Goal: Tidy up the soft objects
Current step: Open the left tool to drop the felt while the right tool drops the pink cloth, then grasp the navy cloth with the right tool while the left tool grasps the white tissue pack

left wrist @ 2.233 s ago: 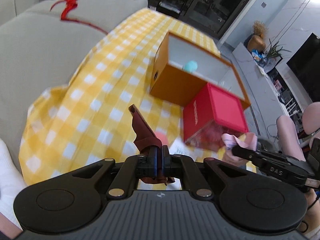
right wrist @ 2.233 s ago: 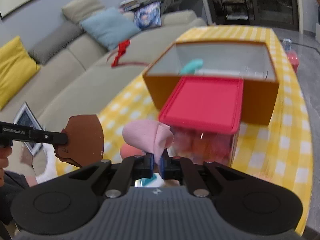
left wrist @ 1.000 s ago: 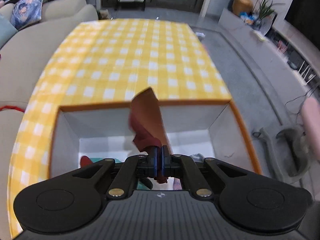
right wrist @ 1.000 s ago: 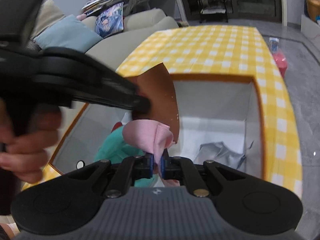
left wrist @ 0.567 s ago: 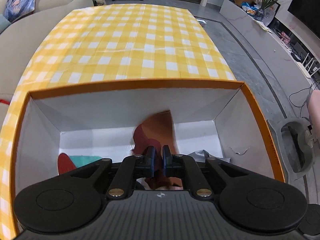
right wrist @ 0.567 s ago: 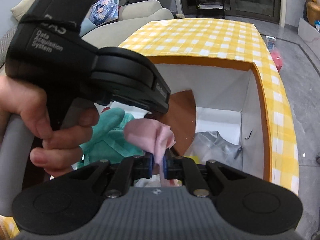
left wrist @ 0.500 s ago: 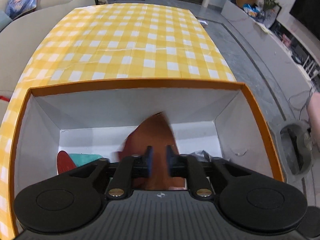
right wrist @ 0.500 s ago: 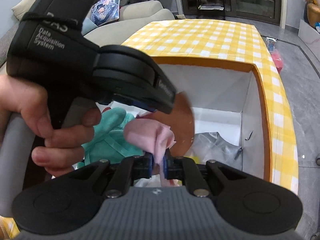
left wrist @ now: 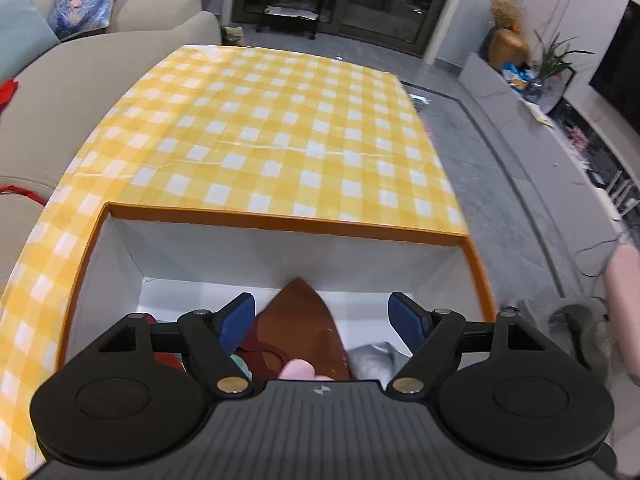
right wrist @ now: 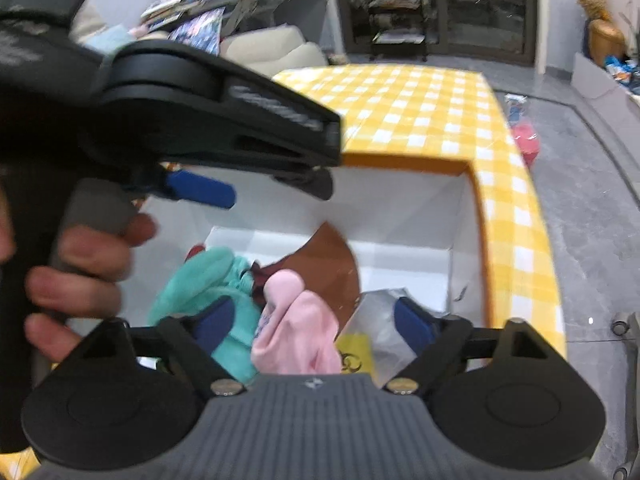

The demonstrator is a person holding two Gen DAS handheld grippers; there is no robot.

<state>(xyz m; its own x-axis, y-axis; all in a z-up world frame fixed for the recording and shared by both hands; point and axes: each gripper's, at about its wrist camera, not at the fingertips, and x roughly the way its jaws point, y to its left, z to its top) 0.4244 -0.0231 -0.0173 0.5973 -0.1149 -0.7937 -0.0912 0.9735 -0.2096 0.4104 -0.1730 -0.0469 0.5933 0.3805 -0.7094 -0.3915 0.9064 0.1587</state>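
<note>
- I look out on a living room: a beige sofa (left wrist: 100, 76) on the left, grey floor on the right, and a table under a yellow-and-white checked cloth (left wrist: 280, 128) straight ahead.
- On the cloth's near end stands an orange box (left wrist: 288, 222) with white inner walls; both my tools hang over its open top.
- My left gripper (left wrist: 322, 314) has just been opening; its blue pads stand wide apart and grip nothing.
- Below it, inside the box, lies the brown leather-like piece (left wrist: 302, 328), pointed end toward the far wall, free of the pads.
- My right gripper (right wrist: 314, 320) has likewise just spread wide and holds nothing.
- The pink soft cloth (right wrist: 298, 326) lies bunched in the box under it, touching the brown piece and a teal plush cloth (right wrist: 204, 284) at its left.
- Hard to read: a crumpled silver-grey wrapper (right wrist: 380, 316) and a yellow scrap with a black symbol (right wrist: 354, 354), both partly cut off by my gripper body.
- A small red thing (right wrist: 196, 251) peeks from behind the teal cloth; I cannot tell what it is.
- In the right wrist view the left tool and the hand (right wrist: 76, 268) holding it are blurred and block the box's left wall.
</note>
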